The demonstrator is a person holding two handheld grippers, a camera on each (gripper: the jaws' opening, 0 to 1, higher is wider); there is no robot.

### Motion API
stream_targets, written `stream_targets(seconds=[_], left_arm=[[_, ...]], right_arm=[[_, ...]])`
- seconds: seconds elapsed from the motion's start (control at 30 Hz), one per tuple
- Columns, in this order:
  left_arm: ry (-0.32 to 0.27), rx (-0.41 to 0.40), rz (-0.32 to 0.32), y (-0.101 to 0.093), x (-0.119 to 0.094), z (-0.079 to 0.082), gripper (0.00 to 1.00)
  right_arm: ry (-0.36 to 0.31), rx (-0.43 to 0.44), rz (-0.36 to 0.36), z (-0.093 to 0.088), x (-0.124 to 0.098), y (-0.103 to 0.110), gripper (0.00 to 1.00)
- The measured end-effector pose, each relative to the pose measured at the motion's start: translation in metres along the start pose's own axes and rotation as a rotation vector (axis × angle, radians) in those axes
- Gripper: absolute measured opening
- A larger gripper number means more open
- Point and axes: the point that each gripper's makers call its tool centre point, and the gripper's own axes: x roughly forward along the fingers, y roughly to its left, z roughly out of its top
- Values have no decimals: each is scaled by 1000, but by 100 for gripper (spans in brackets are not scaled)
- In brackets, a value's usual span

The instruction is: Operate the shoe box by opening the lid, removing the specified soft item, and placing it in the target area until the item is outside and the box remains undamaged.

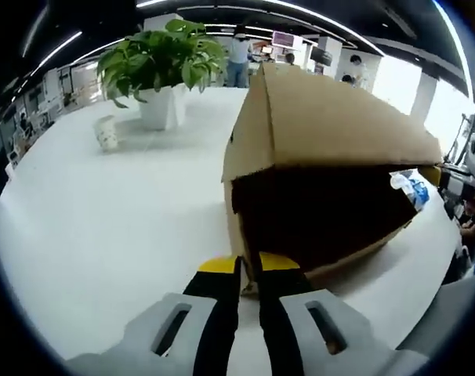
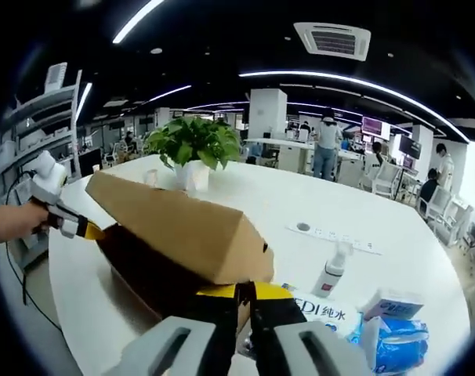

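Shoe box [image 1: 324,149]: brown cardboard, lying on the white table [image 1: 104,235], lid raised at a slant over a dark interior; contents not discernible. Left gripper [image 1: 249,265]: yellow-tipped jaws drawn nearly together, clenched on the lower front edge of the box at its corner. Right gripper [image 2: 245,294]: yellow-tipped jaws likewise pinched close, gripping the box edge at the opposite end; in the left gripper view it shows at the far right [image 1: 449,178]. In the right gripper view the left gripper [image 2: 85,229] appears at the box's far end, held by a hand [image 2: 14,222]. Nearby: potted plant [image 1: 161,66], white spray bottle [image 2: 331,272], blue packet [image 2: 402,333], white paper cup [image 1: 106,131].
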Motion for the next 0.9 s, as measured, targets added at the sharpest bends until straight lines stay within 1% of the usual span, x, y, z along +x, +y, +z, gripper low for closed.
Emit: stream_targets(seconds=[0.03,0.1,0.13,0.2,0.23,0.3,0.4,0.47,0.57,0.67,0.8,0.9], left_arm=[[-9,0,-7,-1,-2,1,10],[-57,28,-45,-7,-5,7,13],[-78,41,-54,-10,-8,9,13],[-98,70,-85,-16,-10,12,14],[-97,67,-82,-15,-8,11,15],[-117,95,-101,-18,-11,12,17],[-107,87,-97,-17,-15,10,19],[-103,72,-112,-18,-17,8,22],[-102,94,-128,-21,-18,5,27],[-96,118,-127,-21,-19,3,27],[-92,117,-118,-19,-20,1,27],[-73,106,-117,-20,-20,-5,29]], right_arm=[[6,4,2,-3,0,1,0],[11,0,7,-7,-1,3,0],[25,4,21,-12,0,7,0],[30,3,25,-15,-1,9,0],[34,5,33,-18,-1,11,0],[41,7,44,-23,-3,14,0],[46,-15,62,-28,-6,19,1],[56,-31,68,-33,-7,20,3],[58,-37,78,-37,-10,20,5],[63,-47,93,-41,-13,23,9],[70,-69,107,-46,-16,26,12],[79,-90,123,-53,-17,30,14]])
